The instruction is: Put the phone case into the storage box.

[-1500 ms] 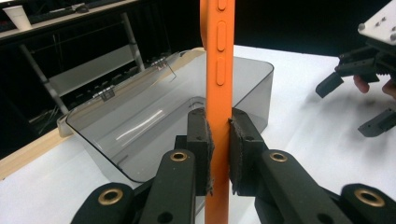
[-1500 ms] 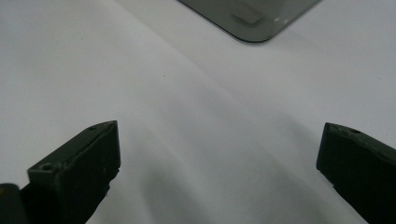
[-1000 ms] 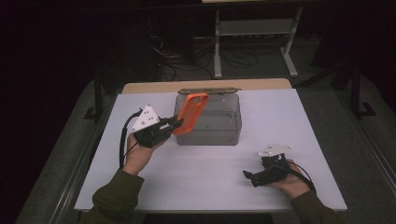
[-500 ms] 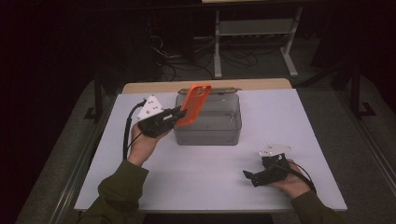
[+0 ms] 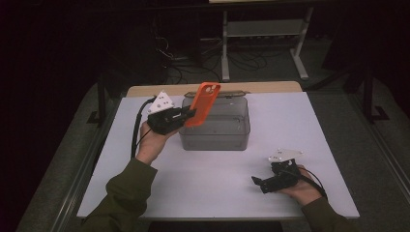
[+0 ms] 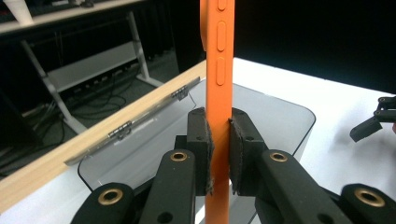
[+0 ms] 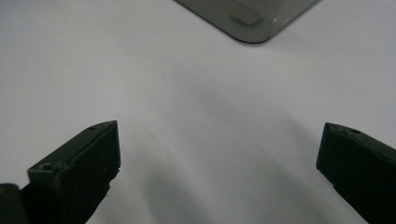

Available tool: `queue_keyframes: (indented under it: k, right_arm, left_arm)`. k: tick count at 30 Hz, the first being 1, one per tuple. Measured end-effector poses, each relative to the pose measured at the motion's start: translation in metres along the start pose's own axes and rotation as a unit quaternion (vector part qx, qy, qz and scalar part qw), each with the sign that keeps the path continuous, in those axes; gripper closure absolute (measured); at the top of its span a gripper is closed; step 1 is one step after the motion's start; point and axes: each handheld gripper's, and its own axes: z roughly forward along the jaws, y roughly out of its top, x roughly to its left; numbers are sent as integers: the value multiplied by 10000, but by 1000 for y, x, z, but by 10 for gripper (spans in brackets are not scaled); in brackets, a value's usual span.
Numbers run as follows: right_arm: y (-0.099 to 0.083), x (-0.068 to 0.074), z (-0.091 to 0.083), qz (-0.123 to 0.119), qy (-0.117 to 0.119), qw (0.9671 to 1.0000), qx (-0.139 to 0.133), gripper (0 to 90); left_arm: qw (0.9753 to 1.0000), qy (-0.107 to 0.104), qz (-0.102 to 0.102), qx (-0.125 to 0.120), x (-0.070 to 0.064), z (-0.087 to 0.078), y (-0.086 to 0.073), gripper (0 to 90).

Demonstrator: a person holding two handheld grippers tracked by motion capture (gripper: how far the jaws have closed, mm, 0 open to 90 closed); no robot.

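Observation:
An orange phone case (image 5: 203, 102) is held upright above the left end of a smoky clear plastic box (image 5: 227, 130), with my left gripper (image 5: 186, 116) shut on its lower part. In the left gripper view the orange phone case (image 6: 218, 70) shows edge-on between the pads (image 6: 239, 154), over the box (image 6: 275, 116) and its open hinged lid (image 6: 140, 126). My right gripper (image 5: 263, 182) rests low on the white table (image 5: 203, 183) at the front right, open with nothing between its fingers. The right gripper view has the fingers (image 7: 79, 168) wide apart over bare table, a corner of the box (image 7: 247, 18) beyond.
A wooden strip (image 5: 270, 87) runs along the table's far edge behind the box. A white metal rack (image 5: 263, 34) and cables stand on the dark floor beyond. The other gripper (image 6: 373, 122) appears far right in the left gripper view.
My left gripper has lifted the orange phone case and carried it slightly up and back over the box's left end. The right gripper has not moved.

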Motion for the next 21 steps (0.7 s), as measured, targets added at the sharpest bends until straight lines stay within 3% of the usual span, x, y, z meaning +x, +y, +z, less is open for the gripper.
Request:
queue_keyframes:
  k: [10,21]
  right_arm:
    - [0,0,0,10,-1,10000,-6,0]
    - [1,0,-1,-1,1,10000,-40,0]
  left_arm:
    - [9990,-36,-194,410,9,9,6,802]
    - [9946,-159,-397,942,17,15,17,802]
